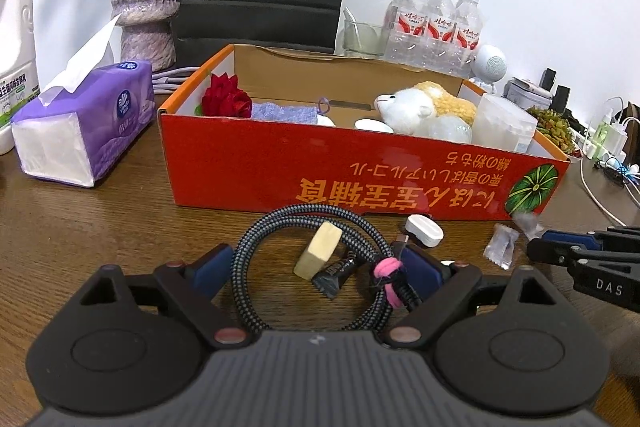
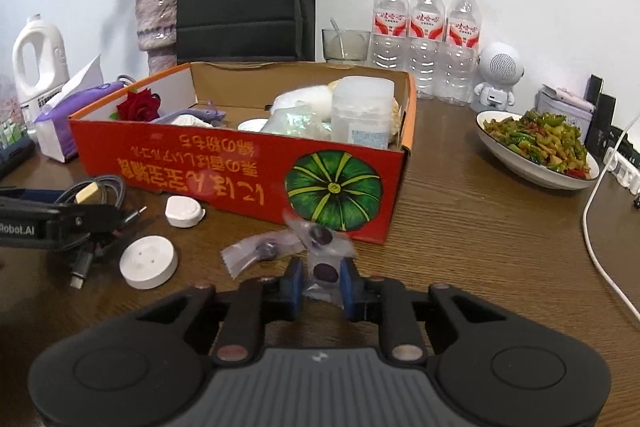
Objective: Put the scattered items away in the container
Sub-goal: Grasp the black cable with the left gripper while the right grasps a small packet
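Right tongs (image 2: 320, 283) clamping crinkly candy wrapper (image 2: 322, 259) near red box (image 2: 240, 171); thin film risking slipping. Left tongs (image 1: 320, 267) spread, straddling coiled cable (image 1: 312, 267) on surface; loops risking snagging.

Home table (image 2: 460, 227): food dish (image 2: 536, 155), tissues (image 1: 84, 123).

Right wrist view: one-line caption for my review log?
Right hand-held gripper shut on clear candy wrapper, before the red cardboard box.
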### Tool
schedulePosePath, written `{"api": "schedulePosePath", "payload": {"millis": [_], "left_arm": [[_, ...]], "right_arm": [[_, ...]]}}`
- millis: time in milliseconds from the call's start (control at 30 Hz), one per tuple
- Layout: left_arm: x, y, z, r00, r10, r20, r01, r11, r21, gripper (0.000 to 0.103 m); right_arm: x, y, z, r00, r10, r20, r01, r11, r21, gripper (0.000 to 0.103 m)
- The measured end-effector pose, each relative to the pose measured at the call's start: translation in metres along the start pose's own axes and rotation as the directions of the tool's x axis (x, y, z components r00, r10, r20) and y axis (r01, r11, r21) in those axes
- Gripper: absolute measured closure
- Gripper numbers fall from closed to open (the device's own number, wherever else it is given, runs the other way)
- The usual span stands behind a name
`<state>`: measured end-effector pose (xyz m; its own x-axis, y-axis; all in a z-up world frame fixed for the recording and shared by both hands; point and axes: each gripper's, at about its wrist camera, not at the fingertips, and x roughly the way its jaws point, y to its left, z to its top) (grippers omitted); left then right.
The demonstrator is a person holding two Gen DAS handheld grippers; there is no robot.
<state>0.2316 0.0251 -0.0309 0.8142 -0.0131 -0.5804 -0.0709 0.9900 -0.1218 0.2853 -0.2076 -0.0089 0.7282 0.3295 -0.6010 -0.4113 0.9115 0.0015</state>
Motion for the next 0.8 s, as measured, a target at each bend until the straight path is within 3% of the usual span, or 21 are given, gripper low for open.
{"api": "schedulePosePath", "payload": {"millis": [200,233,567,633,733,800], "left_arm": [[-0.005,0.002,0.001,1.000,-0.005,0.017,0.005,1.000,-0.006,0.012],[-0.006,0.003,0.001,1.000,-0.006,0.024,0.006,1.000,-0.007,0.012],[-0.019,0.000,0.001,0.998,-0.033,0.062,0.033,0.999,-0.003,0.012],[-0.020,0.000,0.001,0.997,-0.037,0.062,0.037,0.999,-0.006,0.012],[-0.020,0.001,0.000,0.997,-0.035,0.062,0.035,0.999,-0.009,0.012],[-0.020,0.001,0.000,0.997,-0.035,0.062,0.035,0.999,-0.009,0.012]], "right_arm": [[-0.010,-0.002,0.000,1.000,0.002,0.027,-0.003,1.000,0.014,0.089],[-0.013,-0.002,0.001,0.999,0.005,0.034,-0.006,1.000,0.018,0.099],[-0.025,0.000,-0.002,0.998,0.025,0.054,-0.026,0.999,0.026,0.099],[-0.025,0.000,-0.003,0.998,0.014,0.054,-0.016,0.999,0.034,0.095],[-0.018,-0.005,-0.004,0.999,0.008,0.035,-0.010,0.998,0.066,0.077],[-0.013,-0.006,-0.003,1.000,0.009,0.025,-0.011,0.998,0.067,0.074]]}}
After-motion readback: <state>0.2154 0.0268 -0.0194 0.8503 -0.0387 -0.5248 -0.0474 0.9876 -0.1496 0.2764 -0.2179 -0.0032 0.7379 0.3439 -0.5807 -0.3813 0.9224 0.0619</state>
